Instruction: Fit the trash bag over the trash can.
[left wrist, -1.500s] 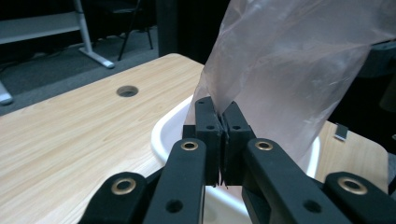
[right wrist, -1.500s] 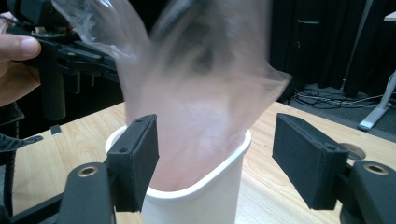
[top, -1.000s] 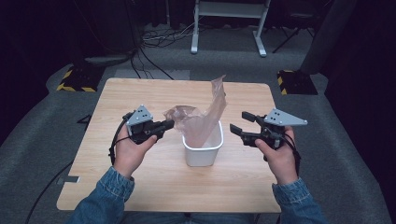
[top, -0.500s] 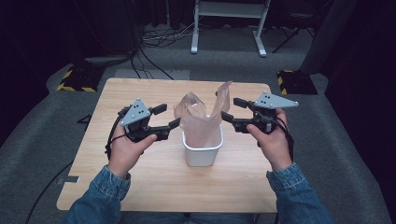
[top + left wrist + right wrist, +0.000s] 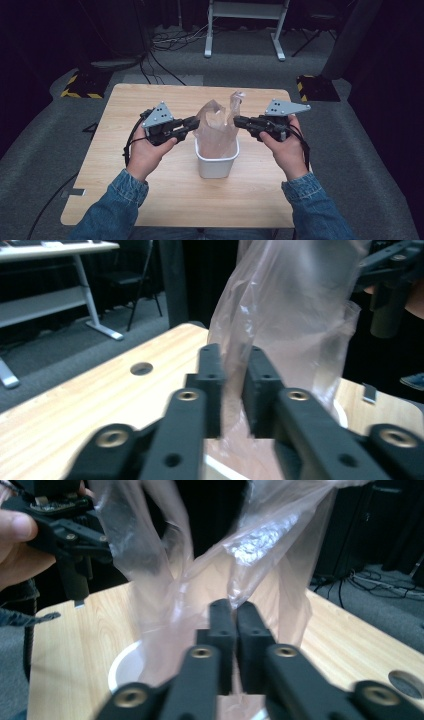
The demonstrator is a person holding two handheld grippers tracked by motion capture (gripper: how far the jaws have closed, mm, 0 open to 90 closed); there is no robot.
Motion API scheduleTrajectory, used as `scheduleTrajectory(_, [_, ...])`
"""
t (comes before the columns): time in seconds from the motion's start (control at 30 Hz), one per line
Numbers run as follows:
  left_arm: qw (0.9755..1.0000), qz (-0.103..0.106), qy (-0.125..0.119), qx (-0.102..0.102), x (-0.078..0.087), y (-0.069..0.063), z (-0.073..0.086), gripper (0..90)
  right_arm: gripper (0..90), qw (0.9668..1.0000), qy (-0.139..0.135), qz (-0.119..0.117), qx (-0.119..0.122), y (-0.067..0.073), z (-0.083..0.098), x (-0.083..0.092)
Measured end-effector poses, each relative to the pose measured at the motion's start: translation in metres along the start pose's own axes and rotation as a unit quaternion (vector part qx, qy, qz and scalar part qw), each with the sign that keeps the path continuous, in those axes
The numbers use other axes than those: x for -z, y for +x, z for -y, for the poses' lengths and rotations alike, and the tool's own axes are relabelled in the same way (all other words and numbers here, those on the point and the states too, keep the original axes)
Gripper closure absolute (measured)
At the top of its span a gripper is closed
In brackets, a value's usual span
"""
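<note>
1. I am holding a clear plastic bag [image 5: 216,129] up out of a small white bin [image 5: 216,161] that is standing near the middle of the wooden table [image 5: 125,190], just in front of me.
2. The bag is rising from the bin's mouth between my two tools, its lower part sitting inside the bin and its upper part bunching and standing above the rim.
3. My left gripper [image 5: 192,123] is reaching in from the left side of the bag; in the left gripper view [image 5: 234,385] its jaws have just been closing and are now standing narrowly apart with a fold of the film running down between them, pinching it.
4. My right gripper [image 5: 239,120] is coming in from the opposite side; in the right gripper view [image 5: 234,630] its jaws have just been closing and are now pressing almost together, clamping a gathered edge of the bag.
5. Farther off, a twisted tail of the bag is sticking up above my right gripper.
6. Beyond the table's far edge, grey floor [image 5: 250,75] is stretching back to a white desk frame [image 5: 245,30].
</note>
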State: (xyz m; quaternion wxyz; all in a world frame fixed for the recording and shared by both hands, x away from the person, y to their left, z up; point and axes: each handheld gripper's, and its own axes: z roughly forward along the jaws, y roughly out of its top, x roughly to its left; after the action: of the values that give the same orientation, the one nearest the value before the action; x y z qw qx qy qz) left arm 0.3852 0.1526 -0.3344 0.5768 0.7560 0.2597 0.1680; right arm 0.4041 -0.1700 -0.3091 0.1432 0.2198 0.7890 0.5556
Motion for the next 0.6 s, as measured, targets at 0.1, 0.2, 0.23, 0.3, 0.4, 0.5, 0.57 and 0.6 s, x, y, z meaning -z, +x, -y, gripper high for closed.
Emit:
scheduleTrajectory(0.1, [1.0000, 0.001, 0.007, 0.003, 0.006, 0.000, 0.002, 89.3, 90.0, 1.0000, 0.001, -0.001, 0.000, 0.002, 0.004, 0.003])
scheduleTrajectory(0.2, [0.9999, 0.004, 0.012, 0.005, 0.012, -0.003, 0.006, 89.9, 90.0, 1.0000, 0.002, -0.003, 0.000, 0.007, 0.009, 0.007])
scheduleTrajectory(0.23, [0.9999, 0.007, 0.012, 0.007, 0.014, -0.004, 0.007, 89.9, 90.0, 1.0000, 0.001, -0.004, 0.002, 0.009, 0.011, 0.009])
scheduleTrajectory(0.3, [0.9998, 0.012, 0.013, 0.009, 0.019, -0.008, 0.011, 90.0, 90.0, 1.0000, 0.000, -0.005, 0.007, 0.014, 0.015, 0.012])
scheduleTrajectory(0.4, [0.9996, 0.020, 0.018, 0.010, 0.024, -0.014, 0.018, 90.0, 90.0, 0.9999, 0.001, -0.011, 0.005, 0.021, 0.025, 0.016])
scheduleTrajectory(0.5, [0.9991, 0.028, 0.029, 0.012, 0.027, -0.019, 0.028, 90.0, 90.0, 0.9998, 0.003, -0.019, -0.001, 0.026, 0.035, 0.019])
scheduleTrajectory(0.57, [0.9987, 0.032, 0.035, 0.020, 0.028, -0.021, 0.034, 90.0, 90.0, 0.9997, 0.005, -0.024, -0.005, 0.029, 0.043, 0.022])
scheduleTrajectory(0.6, [0.9986, 0.030, 0.036, 0.022, 0.029, -0.021, 0.038, 90.0, 90.0, 0.9996, 0.007, -0.026, -0.009, 0.030, 0.047, 0.022])
